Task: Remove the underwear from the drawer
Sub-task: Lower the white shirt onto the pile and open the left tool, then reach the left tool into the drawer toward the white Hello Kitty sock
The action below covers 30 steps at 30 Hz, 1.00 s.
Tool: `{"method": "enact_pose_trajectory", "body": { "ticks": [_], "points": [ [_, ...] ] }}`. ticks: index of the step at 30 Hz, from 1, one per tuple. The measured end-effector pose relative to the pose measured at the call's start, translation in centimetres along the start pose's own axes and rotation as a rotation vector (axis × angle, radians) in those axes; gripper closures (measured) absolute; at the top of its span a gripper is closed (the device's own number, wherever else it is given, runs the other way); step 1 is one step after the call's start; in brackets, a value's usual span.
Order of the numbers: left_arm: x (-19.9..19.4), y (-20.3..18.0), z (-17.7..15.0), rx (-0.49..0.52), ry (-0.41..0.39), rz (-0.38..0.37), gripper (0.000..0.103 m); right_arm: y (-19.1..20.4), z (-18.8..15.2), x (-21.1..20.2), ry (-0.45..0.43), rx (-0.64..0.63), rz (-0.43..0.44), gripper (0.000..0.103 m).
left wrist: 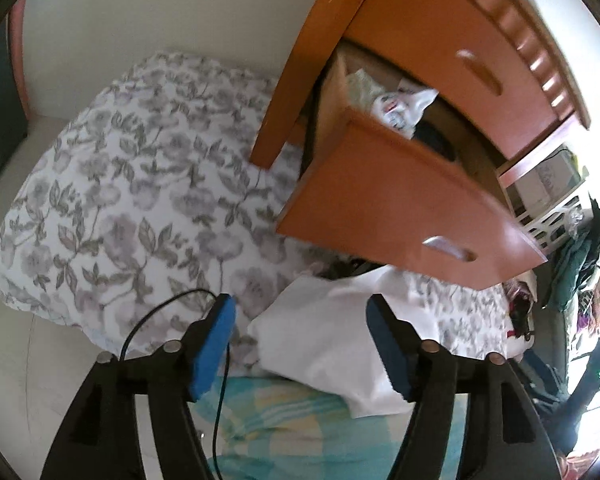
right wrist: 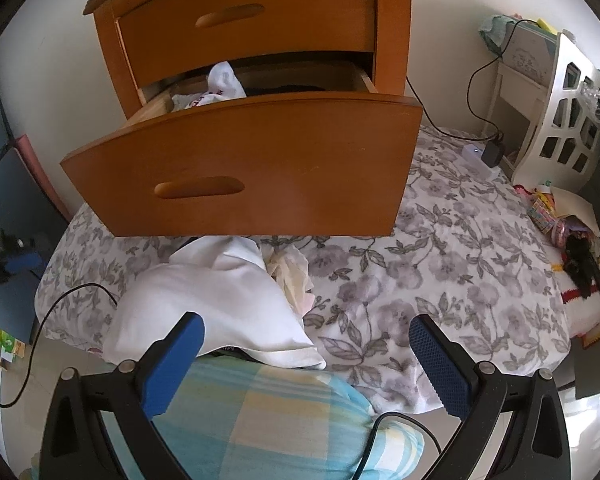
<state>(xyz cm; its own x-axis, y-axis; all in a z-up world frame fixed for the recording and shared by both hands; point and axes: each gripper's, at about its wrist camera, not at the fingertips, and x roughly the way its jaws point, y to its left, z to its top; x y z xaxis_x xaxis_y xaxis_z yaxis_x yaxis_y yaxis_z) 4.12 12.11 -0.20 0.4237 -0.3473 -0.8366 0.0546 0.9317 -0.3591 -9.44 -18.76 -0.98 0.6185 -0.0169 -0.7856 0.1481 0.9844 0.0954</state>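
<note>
- The left gripper (left wrist: 300,344) is seen with its jaws spread wide and nothing clamped; a white folded garment (left wrist: 328,344) lies on the bed between and beyond the blue pads, but it is not pressed by them.
- The right gripper (right wrist: 306,364) is likewise held wide open and empty, hovering over a blue-and-yellow checked cloth (right wrist: 260,412) at the bed's edge.
- The same white garment, in the right view, is draped just in front of the open drawer (right wrist: 240,160), with a crumpled cream piece (right wrist: 292,272) touching it.
- More underwear (right wrist: 220,86) is left inside the drawer: a white printed bundle against the left side, and something dark beside it whose nature cannot be told.
- These pieces are judged light, soft and limp, neither slippery nor fragile; a pinch on a raised fold or bunched edge should be enough, though a trailing end may snag on the drawer front.
- The nightstand (right wrist: 388,20) is of smooth orange-brown wood with recessed oval handles; the bedspread (right wrist: 460,248) is a matt grey floral cotton.
</note>
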Motion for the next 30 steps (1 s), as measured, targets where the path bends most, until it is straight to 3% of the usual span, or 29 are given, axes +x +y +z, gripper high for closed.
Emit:
{"method": "enact_pose_trajectory", "body": {
  "ticks": [7, 12, 18, 30],
  "points": [
    [-1.0, -1.8, 0.5, 0.054, -0.065, 0.012, 0.016, 0.6, 0.5, 0.7, 0.014, -0.015, 0.002, 0.0],
    [-1.4, -2.4, 0.5, 0.087, -0.122, 0.036, 0.013, 1.1, 0.8, 1.0, 0.017, -0.038, 0.002, 0.0],
    [-1.4, -2.4, 0.6, 0.094, -0.134, 0.049, 0.009, 1.4, 1.0, 1.7, 0.03, -0.041, 0.001, 0.0],
    [-2.6, -3.1, 3.7, 0.096, -0.236, -0.019, 0.001, 2.1, 1.5, 3.5, 0.062, -0.067, 0.001, 0.0]
  ]
}}
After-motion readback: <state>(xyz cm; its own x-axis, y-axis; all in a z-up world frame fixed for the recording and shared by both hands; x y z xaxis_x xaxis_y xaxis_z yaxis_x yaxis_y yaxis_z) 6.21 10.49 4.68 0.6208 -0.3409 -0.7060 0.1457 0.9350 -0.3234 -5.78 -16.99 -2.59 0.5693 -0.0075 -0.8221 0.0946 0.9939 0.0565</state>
